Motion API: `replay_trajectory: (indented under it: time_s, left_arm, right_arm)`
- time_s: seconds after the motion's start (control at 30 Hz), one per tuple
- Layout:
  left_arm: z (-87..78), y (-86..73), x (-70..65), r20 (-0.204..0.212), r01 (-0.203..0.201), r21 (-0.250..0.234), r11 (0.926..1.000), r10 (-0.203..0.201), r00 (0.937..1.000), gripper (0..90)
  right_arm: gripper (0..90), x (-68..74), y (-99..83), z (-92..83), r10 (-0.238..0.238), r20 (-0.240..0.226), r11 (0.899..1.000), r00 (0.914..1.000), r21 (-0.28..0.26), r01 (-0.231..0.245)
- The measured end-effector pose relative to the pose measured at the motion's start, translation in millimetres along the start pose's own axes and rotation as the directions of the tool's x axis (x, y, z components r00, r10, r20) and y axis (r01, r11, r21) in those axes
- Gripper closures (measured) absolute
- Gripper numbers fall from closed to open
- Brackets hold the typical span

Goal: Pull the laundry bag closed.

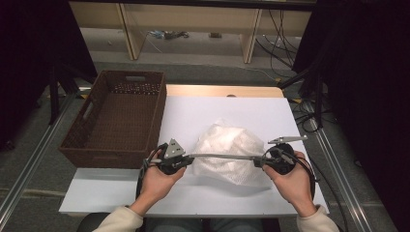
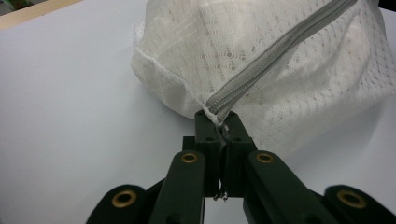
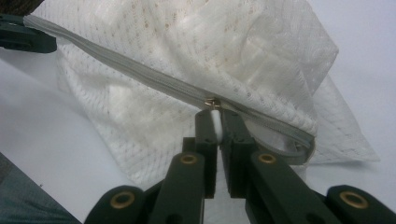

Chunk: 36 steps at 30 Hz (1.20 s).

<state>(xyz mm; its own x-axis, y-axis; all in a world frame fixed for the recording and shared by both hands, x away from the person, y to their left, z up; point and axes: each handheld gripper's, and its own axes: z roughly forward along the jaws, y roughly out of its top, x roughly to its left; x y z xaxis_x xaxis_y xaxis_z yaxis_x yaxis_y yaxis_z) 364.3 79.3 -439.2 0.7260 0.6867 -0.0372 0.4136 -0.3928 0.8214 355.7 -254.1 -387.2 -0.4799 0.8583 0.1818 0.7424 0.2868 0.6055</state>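
- A white mesh bag (image 1: pixel 226 152) is lying on the white table (image 1: pixel 232 111), at about the 6 o'clock part of the sheet, between the two hands.
- The bag is bulging with something pale inside; what it is cannot be told through the mesh.
- A grey zipper (image 1: pixel 222 156) is stretching taut across the bag's near side, running from 9 o'clock to 3 o'clock in the high view.
- The left tongs (image 2: pixel 223 127) are clenching the end of the zipper tape, where the mesh bunches at the tips.
- The right tongs (image 3: pixel 215 122) are gripping the white zipper pull (image 3: pixel 215 116), just below the small brass slider (image 3: pixel 212 101).
- In the right gripper view, the zipper is looking closed toward 10 o'clock of the slider and curving away toward 4 o'clock.
- A brown woven basket (image 1: pixel 99 145) is sitting at the table's 9 o'clock edge, just beside the left hand (image 1: pixel 157 181); its floor is lying bare.
- The right hand (image 1: pixel 290 179) is resting at the bag's 3 o'clock side.
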Motion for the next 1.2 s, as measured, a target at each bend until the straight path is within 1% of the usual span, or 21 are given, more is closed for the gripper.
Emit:
replay_trajectory:
  time_s: [0.07, 0.1, 0.23, 0.27, 0.3, 0.37, 0.4, 0.53, 0.57, 0.6, 0.63, 0.67, 0.73, 0.77, 0.8, 0.93, 1.0, 1.07, 1.1, 1.13, 1.2]
  left_arm:
    - [-0.3, 0.0, -0.1, -0.003, 0.000, 0.000, 1.0000, 0.000, 1.0000, 86.9]
    - [-0.4, 0.2, -0.2, -0.003, -0.002, 0.002, 1.0000, 0.002, 1.0000, 86.9]
    - [-0.5, 0.2, -0.1, -0.005, -0.003, 0.002, 1.0000, 0.003, 1.0000, 86.9]
    - [-0.5, -0.2, -0.1, -0.004, 0.004, 0.001, 1.0000, -0.004, 1.0000, 86.9]
    - [-0.4, -0.3, -0.2, -0.006, 0.003, 0.002, 1.0000, -0.003, 1.0000, 86.9]
    - [-0.5, -0.1, -0.3, -0.006, 0.003, 0.001, 1.0000, -0.003, 1.0000, 86.9]
    - [-0.5, -0.1, -0.2, -0.006, 0.004, 0.000, 1.0000, -0.004, 1.0000, 86.9]
    - [-0.6, -0.1, 0.2, -0.006, 0.000, 0.001, 1.0000, 0.000, 1.0000, 86.9]
    - [-0.6, -0.1, 0.3, -0.006, 0.002, 0.000, 1.0000, -0.002, 1.0000, 86.9]
    - [-0.7, -0.1, 0.3, -0.006, 0.003, 0.000, 1.0000, -0.003, 1.0000, 86.9]
    - [-0.6, -0.2, 0.3, -0.007, 0.002, 0.000, 1.0000, -0.002, 1.0000, 86.9]
    - [-0.7, 0.0, 0.2, -0.006, 0.003, 0.001, 1.0000, -0.003, 1.0000, 86.9]
    - [-0.7, -0.1, 0.3, -0.007, -0.002, 0.002, 1.0000, 0.002, 1.0000, 86.9]
    - [-0.7, -0.1, 0.3, -0.006, 0.001, 0.001, 1.0000, -0.001, 1.0000, 86.9]
    - [-0.7, -0.2, 0.4, -0.006, 0.001, 0.000, 1.0000, -0.001, 1.0000, 86.9]
    - [-1.0, 0.0, 0.4, -0.009, 0.002, 0.003, 1.0000, -0.002, 1.0000, 86.9]
    - [-0.9, -0.1, 0.7, -0.008, 0.002, 0.003, 1.0000, -0.002, 1.0000, 86.9]
    - [-0.8, -0.2, 0.9, -0.012, 0.004, 0.003, 1.0000, -0.004, 0.9999, 86.9]
    - [-1.0, -0.2, 1.4, -0.016, -0.001, 0.007, 1.0000, 0.001, 0.9999, 86.9]
    - [-1.2, -0.2, 1.5, -0.011, -0.001, 0.007, 1.0000, 0.001, 0.9999, 86.9]
    - [-1.3, -0.2, 2.0, -0.018, -0.004, 0.010, 0.9999, 0.004, 0.9998, 86.9]
  right_arm:
    - [86.8, -0.6, -0.5, -0.1, -0.003, -0.002, 1.000, 1.0000, -0.002, 0.003]
    - [86.8, -0.3, -0.7, 0.2, 0.007, -0.003, 1.000, 1.0000, -0.005, -0.007]
    - [86.8, -1.5, -1.0, -0.4, -0.003, 0.003, 1.000, 1.0000, 0.000, 0.003]
    - [86.8, -2.7, -0.9, -1.2, -0.003, -0.009, 1.000, 1.0000, 0.007, 0.003]
    - [86.8, -2.8, -1.4, -0.9, 0.003, 0.012, 1.000, 0.9999, -0.001, -0.003]
    - [86.7, -4.7, -1.7, -1.9, 0.005, -0.012, 1.000, 0.9999, 0.006, -0.005]
    - [86.8, -4.5, -1.9, -1.8, 0.011, 0.007, 1.000, 0.9999, 0.000, -0.011]
    - [86.7, -8.3, -2.5, -3.8, 0.003, -0.001, 1.000, 1.0000, 0.006, -0.003]
    - [86.8, -9.0, -2.7, -4.1, 0.010, 0.006, 1.000, 0.9999, 0.002, -0.010]
    - [86.8, -9.7, -3.0, -4.6, 0.027, 0.009, 1.000, 0.9996, 0.003, -0.027]
    - [86.8, -10.8, -3.6, -5.0, 0.019, 0.018, 1.000, 0.9996, -0.003, -0.019]
    - [86.8, -12.1, -3.6, -5.7, 0.026, 0.009, 1.000, 0.9996, 0.008, -0.026]
    - [86.7, -13.3, -4.4, -5.8, 0.030, 0.010, 1.000, 0.9995, 0.007, -0.030]
    - [86.7, -13.1, -4.8, -5.5, 0.030, 0.018, 1.000, 0.9994, 0.003, -0.030]
    - [86.8, -13.5, -4.7, -5.8, 0.030, 0.010, 0.999, 0.9995, 0.011, -0.030]
    - [86.8, -15.3, -5.4, -6.5, 0.029, 0.019, 1.000, 0.9994, 0.004, -0.029]
    - [86.7, -16.2, -6.3, -7.0, 0.034, 0.027, 0.999, 0.9991, -0.002, -0.034]
    - [86.7, -15.7, -6.8, -8.3, 0.070, 0.042, 0.997, 0.9967, 0.016, -0.070]
    - [86.8, -15.5, -6.9, -8.4, 0.080, 0.034, 0.997, 0.9963, 0.014, -0.080]
    - [86.7, -16.9, -7.4, -8.6, 0.072, 0.035, 0.997, 0.9968, 0.017, -0.073]
    - [86.8, -18.0, -8.0, -9.2, 0.080, 0.035, 0.997, 0.9962, 0.019, -0.080]
